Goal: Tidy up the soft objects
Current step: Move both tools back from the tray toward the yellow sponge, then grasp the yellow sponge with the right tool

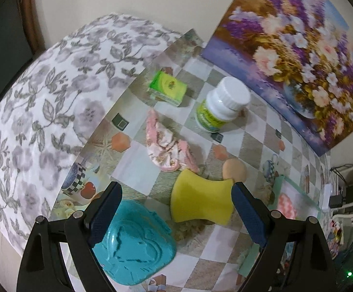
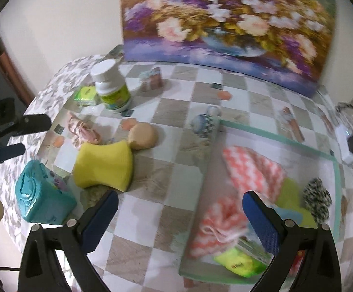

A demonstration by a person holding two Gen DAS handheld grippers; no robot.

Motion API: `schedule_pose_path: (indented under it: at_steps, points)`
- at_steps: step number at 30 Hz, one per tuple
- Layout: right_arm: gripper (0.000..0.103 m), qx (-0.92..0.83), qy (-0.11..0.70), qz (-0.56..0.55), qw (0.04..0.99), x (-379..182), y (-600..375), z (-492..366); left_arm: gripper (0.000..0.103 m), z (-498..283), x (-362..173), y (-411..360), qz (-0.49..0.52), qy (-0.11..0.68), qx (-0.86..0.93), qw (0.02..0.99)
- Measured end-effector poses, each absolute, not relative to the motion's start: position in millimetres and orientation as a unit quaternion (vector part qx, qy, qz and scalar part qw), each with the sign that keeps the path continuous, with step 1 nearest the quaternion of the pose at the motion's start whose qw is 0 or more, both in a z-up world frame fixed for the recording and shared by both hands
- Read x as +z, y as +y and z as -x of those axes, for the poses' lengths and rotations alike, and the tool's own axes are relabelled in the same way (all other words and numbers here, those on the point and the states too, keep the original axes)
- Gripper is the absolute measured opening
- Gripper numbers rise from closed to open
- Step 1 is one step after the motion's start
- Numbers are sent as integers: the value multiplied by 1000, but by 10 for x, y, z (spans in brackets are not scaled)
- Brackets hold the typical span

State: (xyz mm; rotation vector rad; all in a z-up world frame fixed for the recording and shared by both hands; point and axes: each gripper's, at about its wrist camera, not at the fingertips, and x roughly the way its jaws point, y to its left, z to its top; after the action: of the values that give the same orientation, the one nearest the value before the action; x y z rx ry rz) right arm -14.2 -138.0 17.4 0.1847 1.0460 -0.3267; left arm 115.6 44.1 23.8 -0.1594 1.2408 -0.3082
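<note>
Both tools gape wide and hold nothing: left tool (image 1: pixel 176 209) near the yellow sponge (image 1: pixel 202 200), right tool (image 2: pixel 180 215) over the tablecloth (image 2: pixel 161 180).

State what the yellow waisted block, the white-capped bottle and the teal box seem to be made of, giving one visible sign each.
Yellow block: probably foam sponge, with a matte, soft-edged surface. White-capped bottle: likely plastic, smooth and glossy, with a ribbed cap. Teal box: apparently hard moulded plastic, with shiny embossed relief.

Teal box (image 1: pixel 137 245) partly behind left claw finger; blurred floral painting (image 2: pixel 227 24) cut off at top.
</note>
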Motion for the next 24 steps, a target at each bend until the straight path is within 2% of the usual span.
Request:
schedule_pose_path:
  at_steps: [16,19,24]
  points:
    - [100,-55,536,-21,842,-394,-999,-345,92,-1333,5,507,78,608,-115,782]
    - [96,-42,538,-6,842,-459,-946,-410,92,-1334,-11,513,78,610,-111,781]
    - [80,-21,540,9,841,-539,-888,-475,92,-1345,-11,519,76,608,-109,782]
